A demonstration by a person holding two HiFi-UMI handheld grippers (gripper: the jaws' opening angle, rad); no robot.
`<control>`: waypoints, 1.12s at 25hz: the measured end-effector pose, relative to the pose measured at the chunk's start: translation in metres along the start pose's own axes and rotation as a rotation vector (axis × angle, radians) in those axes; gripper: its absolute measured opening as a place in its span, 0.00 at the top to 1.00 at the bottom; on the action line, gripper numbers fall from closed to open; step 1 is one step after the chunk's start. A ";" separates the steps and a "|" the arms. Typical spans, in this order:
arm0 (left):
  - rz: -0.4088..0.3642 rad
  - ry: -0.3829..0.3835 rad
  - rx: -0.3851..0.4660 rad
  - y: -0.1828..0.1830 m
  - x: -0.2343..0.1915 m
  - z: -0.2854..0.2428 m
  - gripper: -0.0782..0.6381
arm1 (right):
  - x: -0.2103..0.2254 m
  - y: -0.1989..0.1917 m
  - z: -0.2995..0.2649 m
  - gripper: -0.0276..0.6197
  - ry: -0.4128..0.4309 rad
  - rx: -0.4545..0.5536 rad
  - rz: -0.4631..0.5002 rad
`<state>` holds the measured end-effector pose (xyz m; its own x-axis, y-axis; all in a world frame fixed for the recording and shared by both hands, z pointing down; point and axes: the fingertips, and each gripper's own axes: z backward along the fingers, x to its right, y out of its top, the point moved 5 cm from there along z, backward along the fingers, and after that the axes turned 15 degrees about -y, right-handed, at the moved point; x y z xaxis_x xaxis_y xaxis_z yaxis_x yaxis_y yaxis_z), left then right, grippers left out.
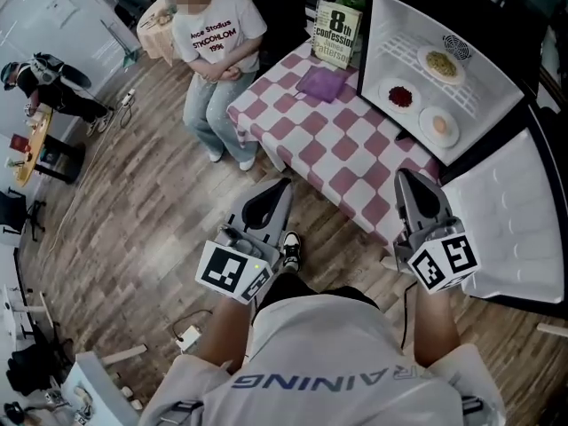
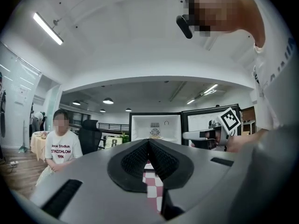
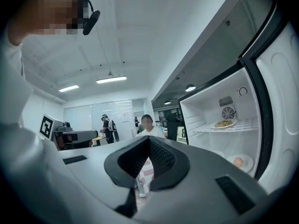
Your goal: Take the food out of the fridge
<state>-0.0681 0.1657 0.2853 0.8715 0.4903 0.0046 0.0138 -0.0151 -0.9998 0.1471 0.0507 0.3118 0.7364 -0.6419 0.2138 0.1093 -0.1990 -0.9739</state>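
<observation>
Both my grippers are empty. L gripper (image 1: pixel 280 185): jaws pressed together tip to tip, nothing btwn them. R gripper (image 1: pixel 406 177): same, jaws fully closed, nothing held. Both point level toward 12, side by side and apart, near the front edge of the checked table (image 1: pixel 328 145).

Fridge (image 1: pixel 383 25) stands open at my 1-2 o'clock on the far side of the table, its door (image 1: pixel 515 211) swung out at 3, just beside R gripper. All the food is inside, well apart from my jaws:
- noodle plate (image 1: pixel 441 63) on the wire shelf, farthest in
- red food plate (image 1: pixel 400 95) to the 9 side
- egg plate (image 1: pixel 438 124) w/ a pale round item, nearest the opening

Purple cloth (image 1: pixel 324 82) and a sign (image 1: pixel 337 34) sit on the table's far end at 12. Seated person (image 1: pixel 217 43) in a white T-shirt at 11.
</observation>
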 end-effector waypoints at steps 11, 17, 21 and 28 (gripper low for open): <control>0.017 -0.241 -0.012 -0.006 -0.139 -0.056 0.88 | -0.018 0.008 -0.095 0.93 -0.250 -0.011 0.006; 0.054 -0.380 -0.015 -0.009 -0.183 -0.082 0.88 | -0.027 0.012 -0.116 0.93 -0.389 -0.014 0.005; 0.068 -0.467 -0.014 -0.012 -0.187 -0.108 0.88 | -0.018 0.009 -0.110 0.93 -0.476 -0.010 -0.008; 0.050 -0.607 -0.032 -0.013 -0.152 -0.159 0.88 | 0.021 0.008 -0.072 0.93 -0.609 0.029 -0.051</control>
<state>-0.1230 -0.0474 0.3003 0.4366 0.8974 -0.0641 0.0028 -0.0726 -0.9974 0.1152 -0.0173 0.3143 0.9782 -0.0914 0.1863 0.1662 -0.1927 -0.9671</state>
